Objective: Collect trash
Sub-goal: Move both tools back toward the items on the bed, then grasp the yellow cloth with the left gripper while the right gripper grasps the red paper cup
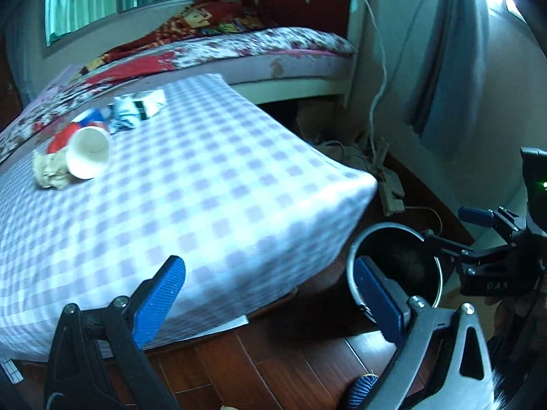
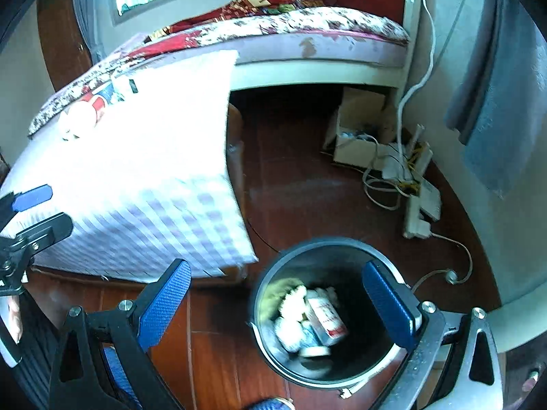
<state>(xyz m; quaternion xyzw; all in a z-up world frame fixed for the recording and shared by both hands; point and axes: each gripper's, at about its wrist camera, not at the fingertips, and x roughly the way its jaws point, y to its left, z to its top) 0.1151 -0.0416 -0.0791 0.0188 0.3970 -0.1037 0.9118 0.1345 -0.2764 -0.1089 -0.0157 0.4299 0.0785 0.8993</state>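
Note:
A black round trash bin [image 2: 273, 352] stands on the wooden floor; it holds a small carton [image 2: 324, 317] and crumpled white scraps. My right gripper [image 2: 277, 311] is open and empty right above the bin. My left gripper [image 1: 270, 304] is open and empty, low beside the checkered table's [image 1: 205, 188] near corner; the bin [image 1: 424, 266] is to its right. On the table's far left lie a tipped white paper cup [image 1: 89, 152], a crumpled tissue [image 1: 49, 171] and a white wrapper [image 1: 138, 106]. The right gripper [image 1: 478, 218] shows over the bin.
A bed [image 2: 307, 37] with a floral sheet stands behind the table. An open cardboard box [image 2: 359, 130], a power strip [image 2: 418, 215] and tangled white cables lie on the floor by the wall. A blue curtain [image 2: 495, 102] hangs at right.

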